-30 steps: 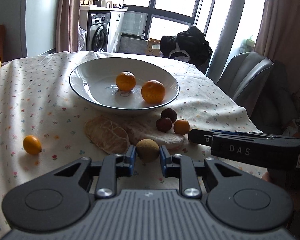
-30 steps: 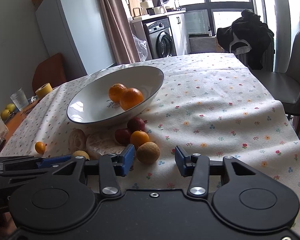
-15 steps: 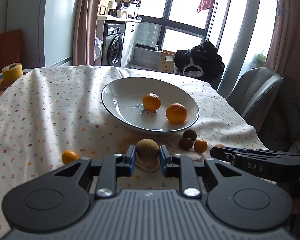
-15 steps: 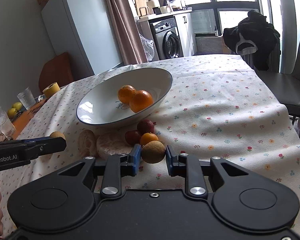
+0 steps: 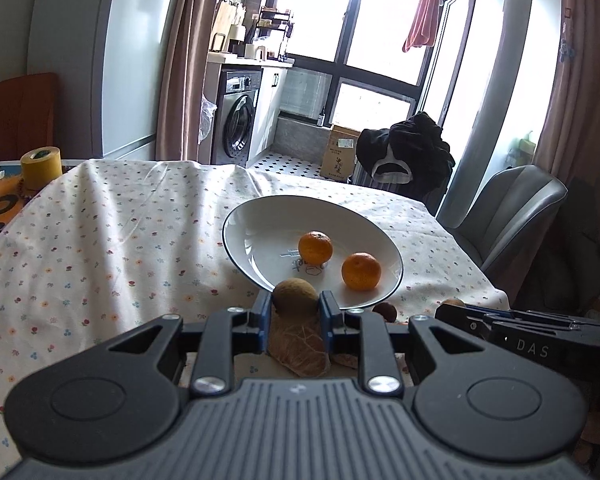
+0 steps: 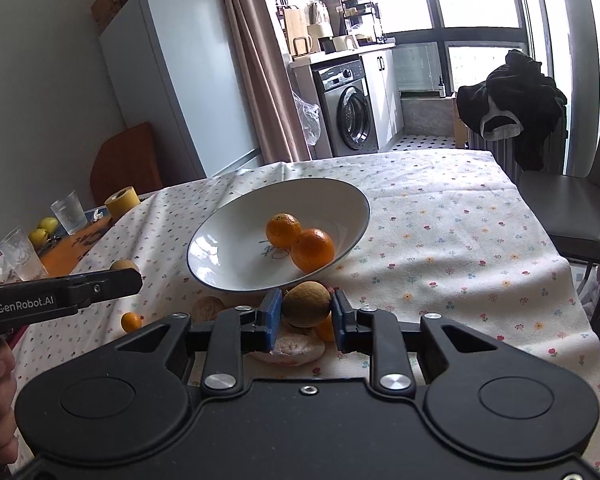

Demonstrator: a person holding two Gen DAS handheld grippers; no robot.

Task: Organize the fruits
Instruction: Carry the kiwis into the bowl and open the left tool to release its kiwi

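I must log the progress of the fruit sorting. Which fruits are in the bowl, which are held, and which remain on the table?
Done: two oranges lie in the white bowl. In hand: the left gripper and the right gripper each clamp a round brown fruit, lifted near the bowl's rim. Left: a small orange fruit, another orange one and a dark red fruit remain on the floral tablecloth.

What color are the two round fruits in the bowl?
Orange. The two fruits in the white bowl show best in the right wrist view.
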